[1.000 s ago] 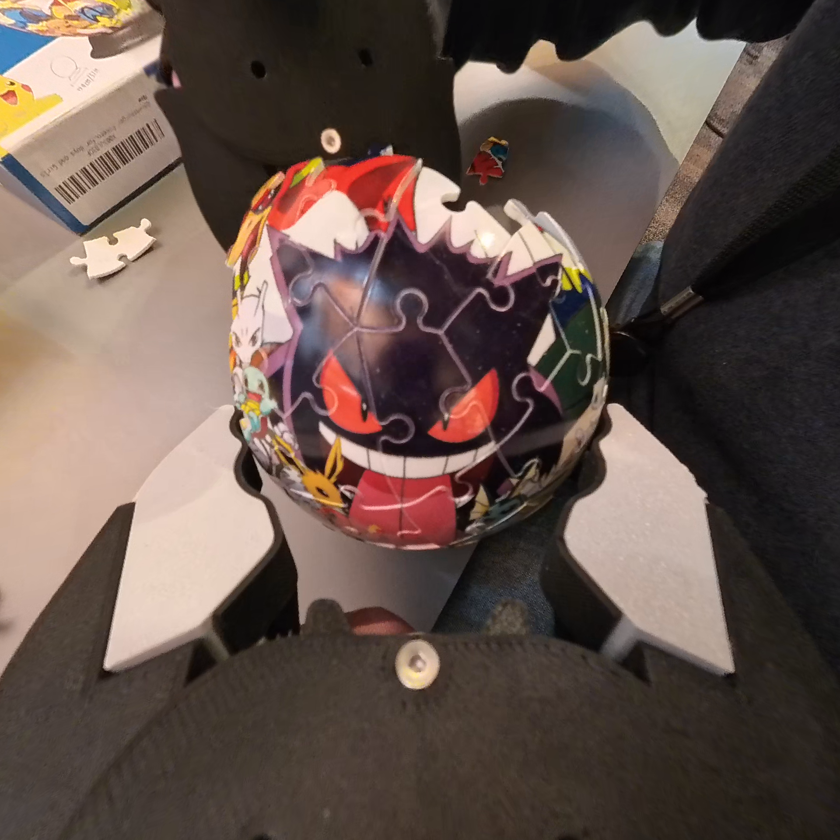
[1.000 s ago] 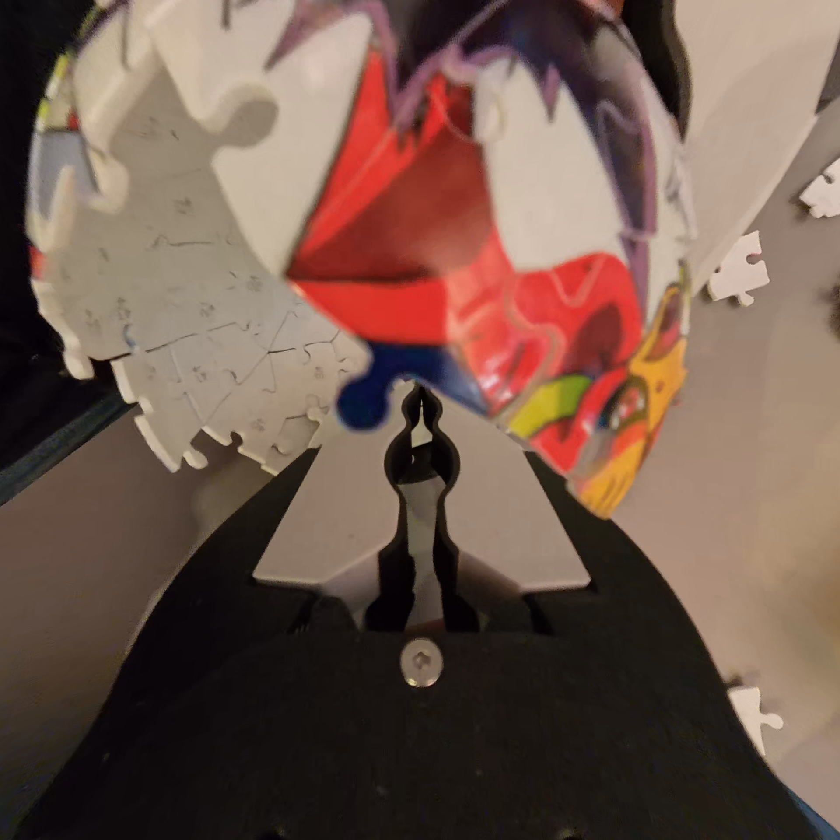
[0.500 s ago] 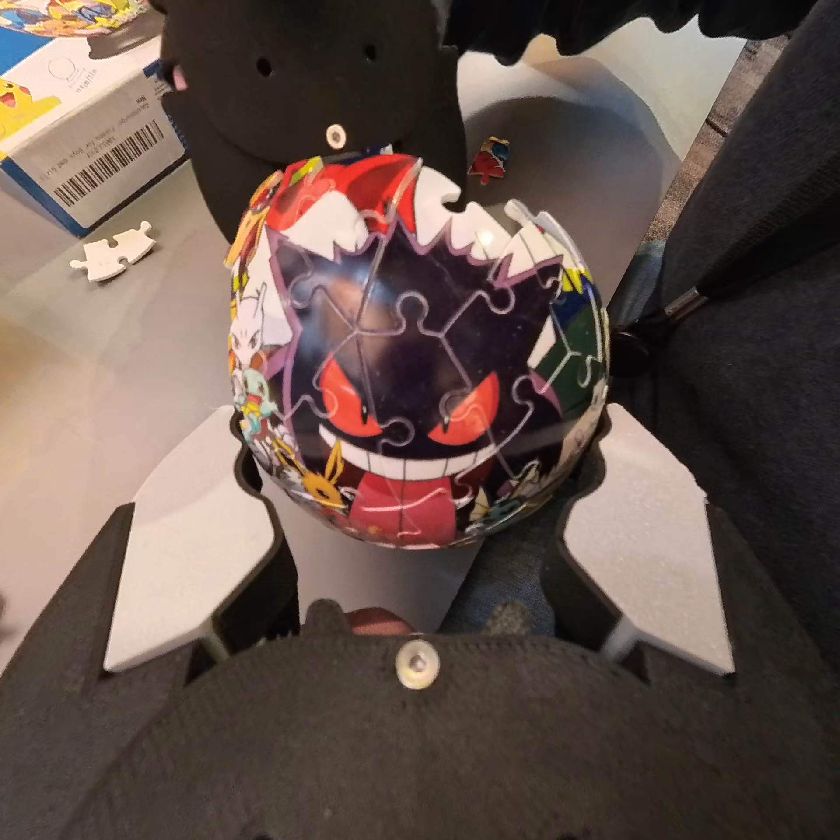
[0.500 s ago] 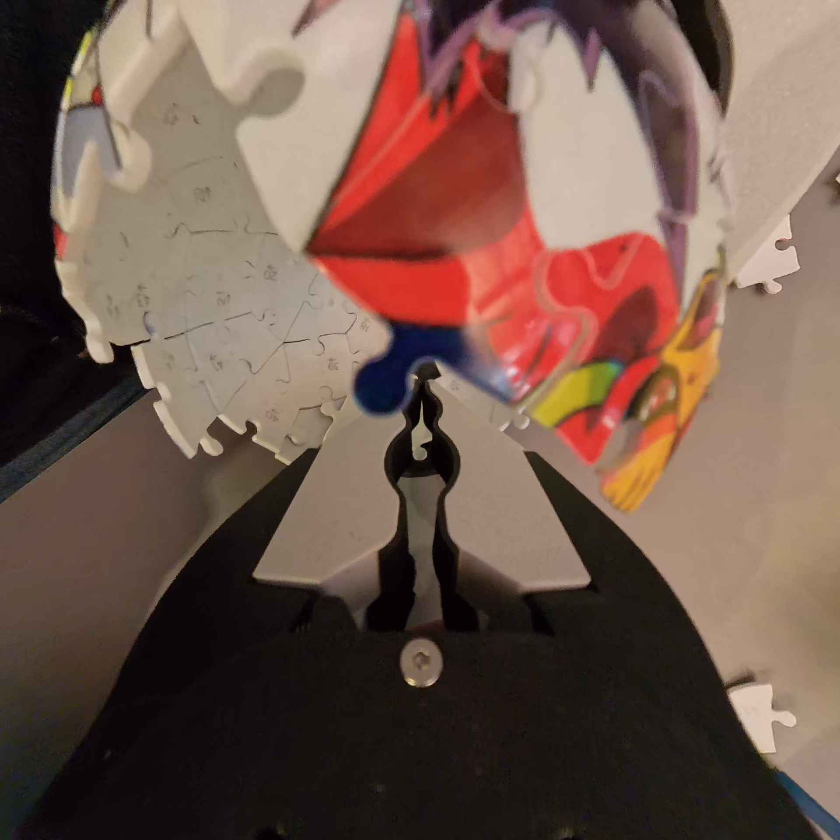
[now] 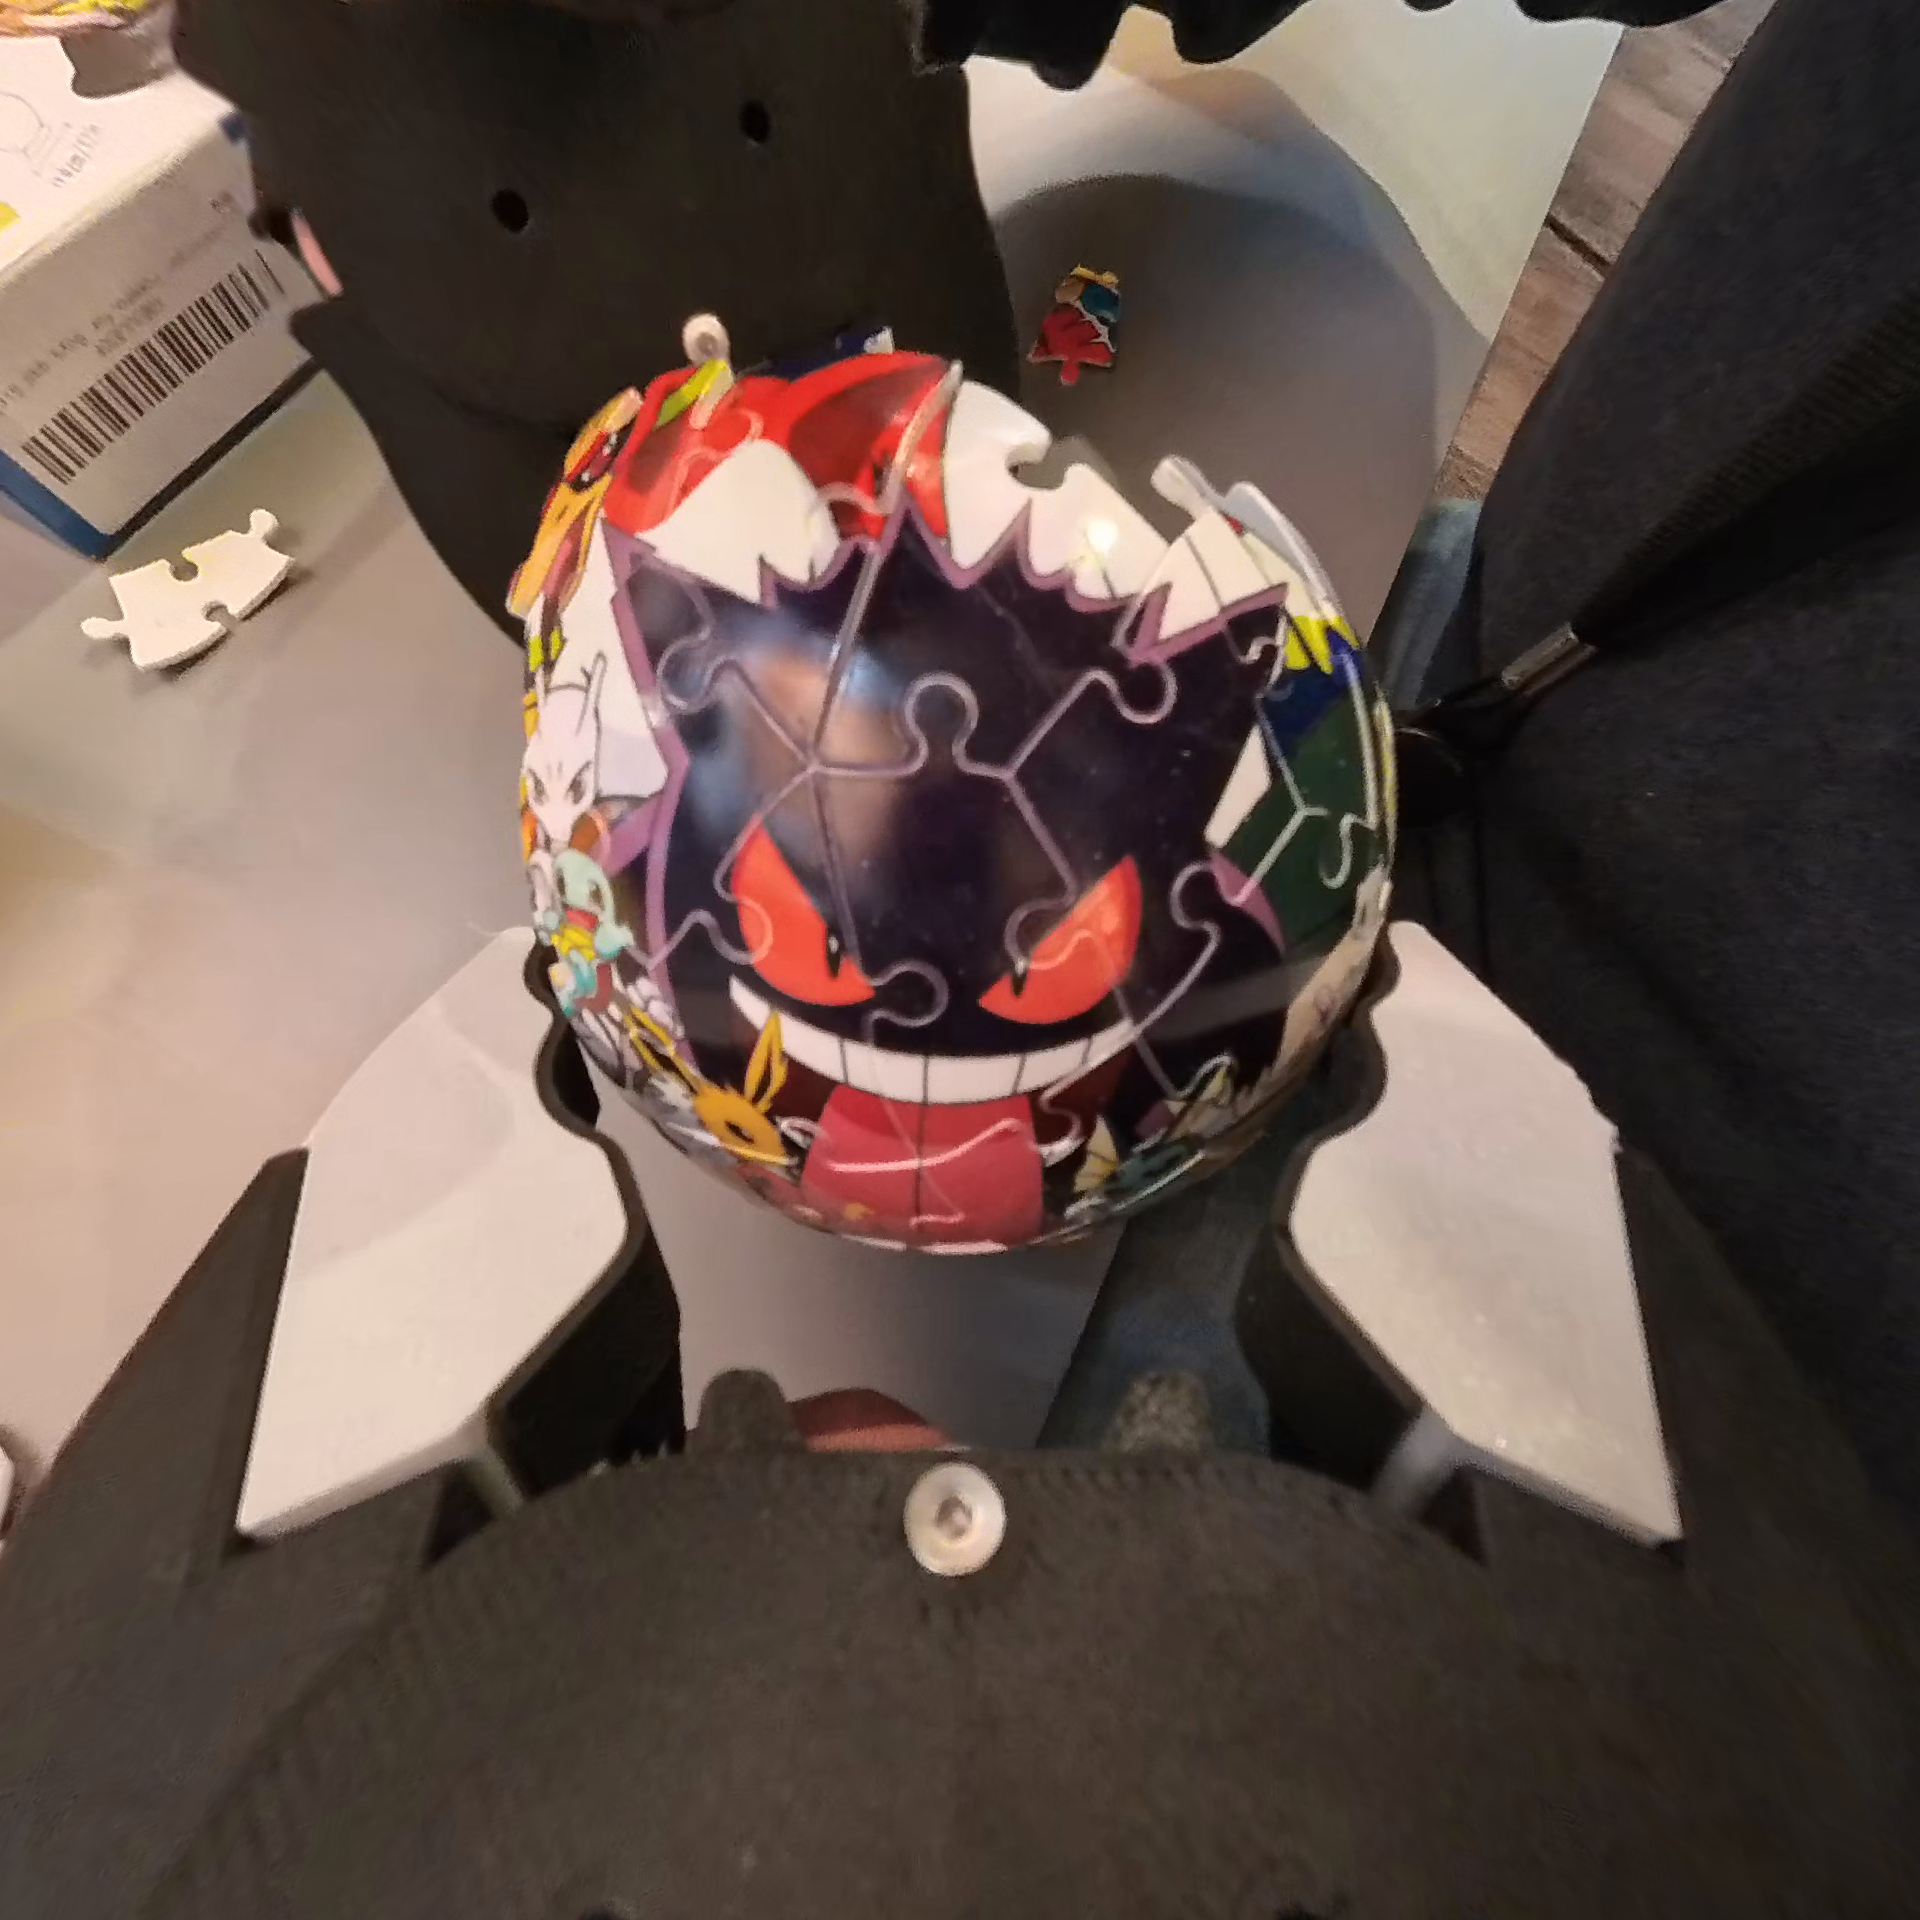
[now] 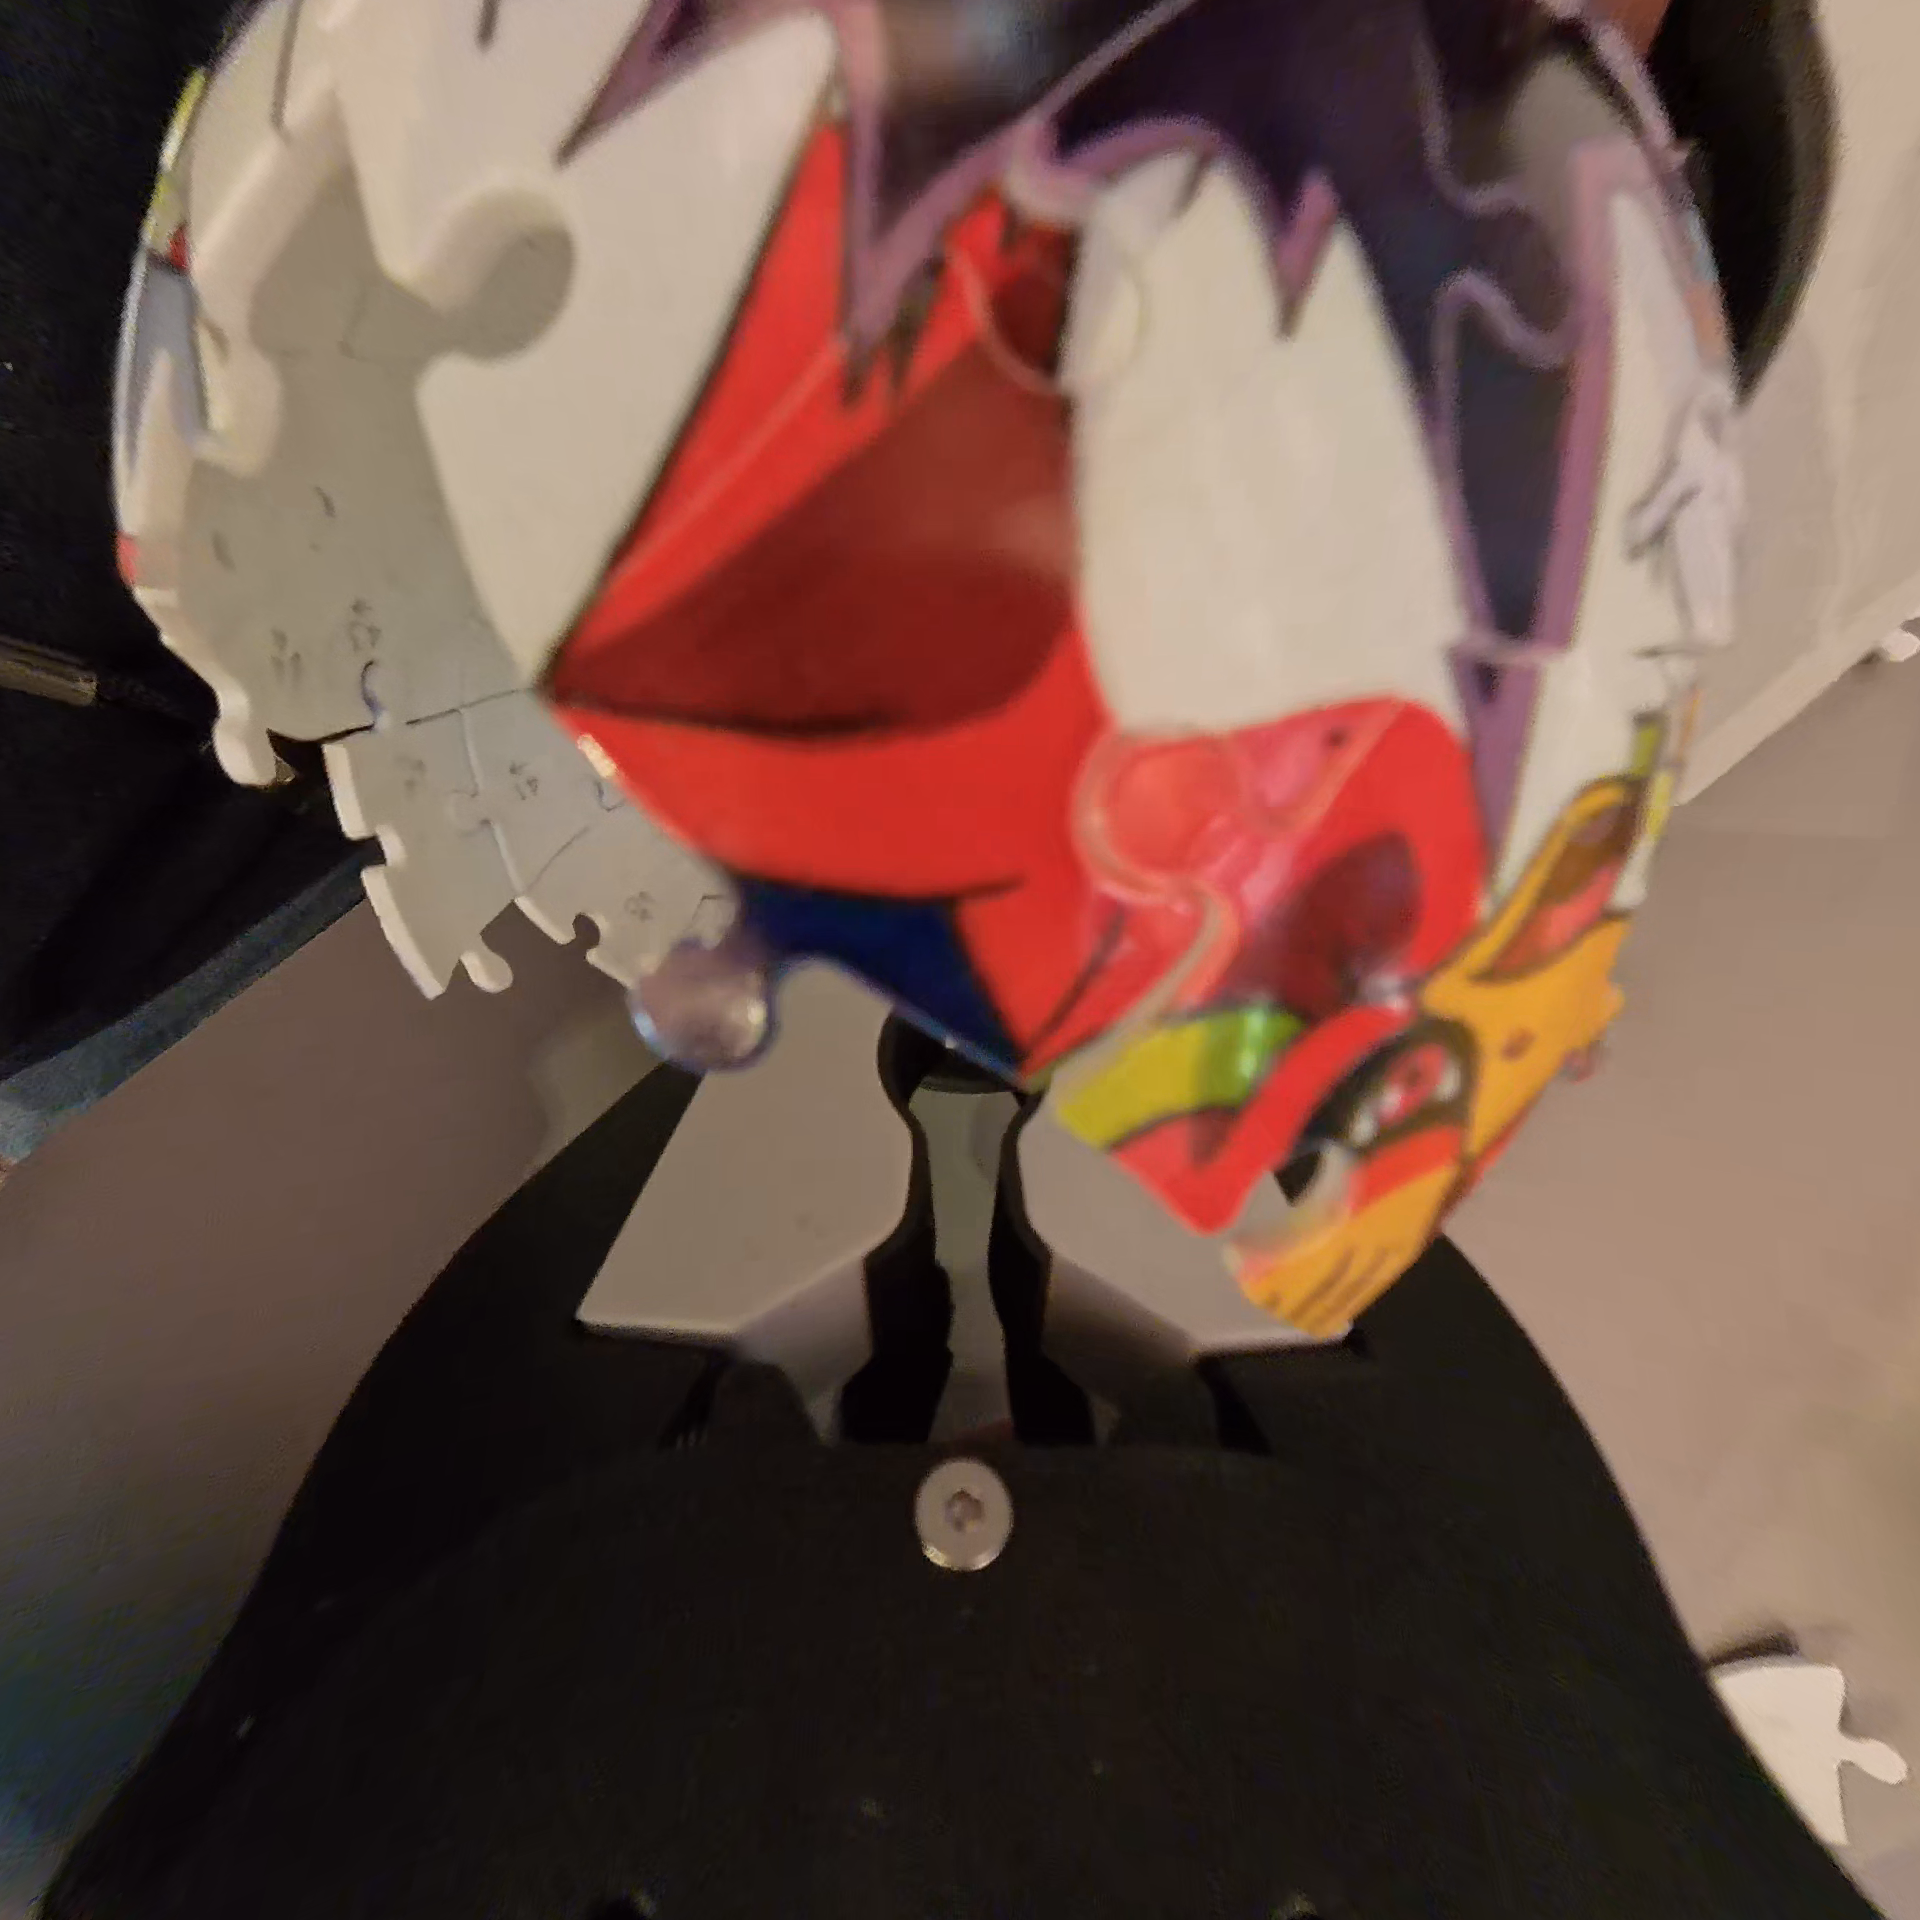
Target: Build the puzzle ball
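The left gripper (image 5: 961, 1049) cradled the puzzle ball (image 5: 951, 790) between its wide-spread fingers, gripping it at the sides. Above the ball's open, jagged rim the right gripper (image 6: 961, 1039) pressed in with jaws nearly closed — apparently pinching a blue-edged piece (image 6: 862, 951) at the rim, though blur hid the contact. Seating that piece seemed the step in hand; next, alignment of its tabs. Beyond the ball lay loose pieces (image 5: 187, 587) and a box (image 5: 114, 343).
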The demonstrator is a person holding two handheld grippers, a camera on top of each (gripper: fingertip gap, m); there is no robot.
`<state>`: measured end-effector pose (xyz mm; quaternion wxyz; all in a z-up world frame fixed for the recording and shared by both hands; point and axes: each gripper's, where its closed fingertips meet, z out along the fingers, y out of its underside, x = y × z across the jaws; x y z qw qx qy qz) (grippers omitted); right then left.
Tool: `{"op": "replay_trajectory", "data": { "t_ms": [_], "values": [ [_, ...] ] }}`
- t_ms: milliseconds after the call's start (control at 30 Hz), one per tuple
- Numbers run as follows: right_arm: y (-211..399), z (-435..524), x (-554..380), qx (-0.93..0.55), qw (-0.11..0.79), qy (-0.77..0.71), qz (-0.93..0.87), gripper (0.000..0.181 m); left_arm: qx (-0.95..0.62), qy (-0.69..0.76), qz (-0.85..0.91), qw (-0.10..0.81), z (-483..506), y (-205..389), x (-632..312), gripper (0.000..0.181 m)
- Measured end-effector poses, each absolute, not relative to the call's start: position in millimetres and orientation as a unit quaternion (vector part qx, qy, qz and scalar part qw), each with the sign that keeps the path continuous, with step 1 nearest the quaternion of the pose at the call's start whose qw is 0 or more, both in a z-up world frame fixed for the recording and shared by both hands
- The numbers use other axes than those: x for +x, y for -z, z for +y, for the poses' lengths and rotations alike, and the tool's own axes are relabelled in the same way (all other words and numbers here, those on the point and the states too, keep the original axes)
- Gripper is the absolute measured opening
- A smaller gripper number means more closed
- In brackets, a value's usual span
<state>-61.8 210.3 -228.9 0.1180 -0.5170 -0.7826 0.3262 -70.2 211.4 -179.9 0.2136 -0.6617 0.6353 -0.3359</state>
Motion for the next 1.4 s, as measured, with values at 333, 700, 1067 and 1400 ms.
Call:
{"op": "replay_trajectory", "data": {
  "t_ms": [333, 700, 1067, 1400],
  "values": [
    [229, 214, -61, -0.555, 0.112, -0.351, -0.746, 0.0, -0.655, 0.333, 0.647, 0.206, 215, 180, -70, 0.136],
    [217, 217, -64, -0.564, 0.168, -0.364, -0.721, 0.0, -0.652, 0.334, 0.649, 0.204, 216, 180, -69, 0.136],
    [227, 218, -65, -0.571, 0.176, -0.317, -0.737, 0.0, -0.652, 0.331, 0.651, 0.204, 216, 180, -69, 0.136],
    [227, 216, -58, -0.57, 0.164, -0.33, -0.734, 0.0, -0.65, 0.331, 0.654, 0.203, 217, 180, -69, 0.136]
  ]
}}
